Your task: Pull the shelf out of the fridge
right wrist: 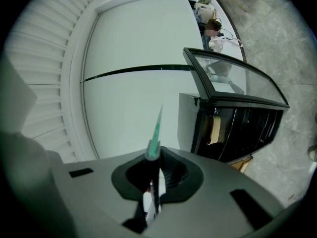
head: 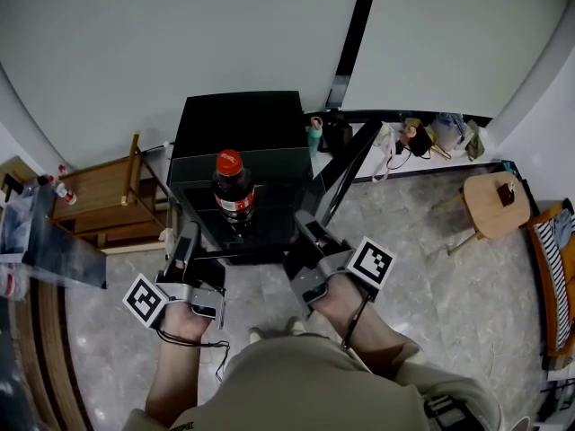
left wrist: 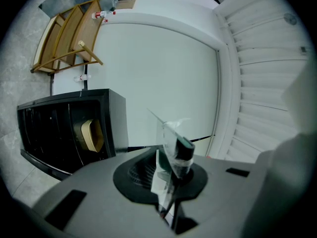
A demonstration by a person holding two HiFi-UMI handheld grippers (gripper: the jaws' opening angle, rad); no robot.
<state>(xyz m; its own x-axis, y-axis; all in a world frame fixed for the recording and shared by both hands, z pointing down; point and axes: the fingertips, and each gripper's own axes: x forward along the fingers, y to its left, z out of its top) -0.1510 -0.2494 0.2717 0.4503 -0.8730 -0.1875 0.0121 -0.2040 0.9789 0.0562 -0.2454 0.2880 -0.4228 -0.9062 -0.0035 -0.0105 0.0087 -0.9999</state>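
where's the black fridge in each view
Head view: the fridge sits at top centre, against the wall.
Left gripper view: it is at the left, about mid-height.
Right gripper view: it is right of centre, about mid-height.
Shared landmark: the pale wall behind the fridge shows in all three.

At the frame's centre, the fridge (head: 238, 119) front is obstructed by a cola bottle (head: 232, 187), and its right side is walled off by the open glass door (head: 337, 182). Passage at left is narrowed by a wooden rack (head: 103, 200); open floor (head: 260, 290) is left below.
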